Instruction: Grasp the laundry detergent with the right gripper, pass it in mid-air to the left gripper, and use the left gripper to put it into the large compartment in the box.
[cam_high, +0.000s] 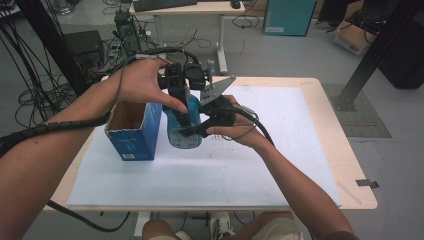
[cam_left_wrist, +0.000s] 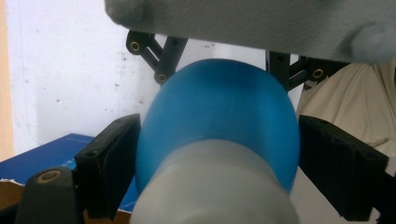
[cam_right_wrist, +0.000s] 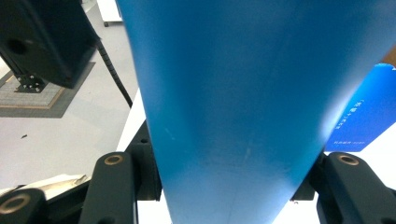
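Blue bottle (cam_high: 184, 131) stood just right of the open blue carton (cam_high: 131, 131) on the white sheet (cam_high: 280, 150) covering the tabletop (cam_high: 325, 107), held between both tools. The left gripper (cam_high: 181, 107) reached down from above; in the left gripper view its jaws flanked the bottle's rounded blue body (cam_left_wrist: 219, 116), a grey-white part of the bottle (cam_left_wrist: 215, 186) lying nearest the camera, but contact was not clear, so whether it gripped cannot be told. The right gripper (cam_high: 200, 131) was clamped on the bottle's lower part, with the blue wall (cam_right_wrist: 243, 102) pressed between its jaws. Judged from this, the bottle was already out of the carton; release or placing remained outstanding.
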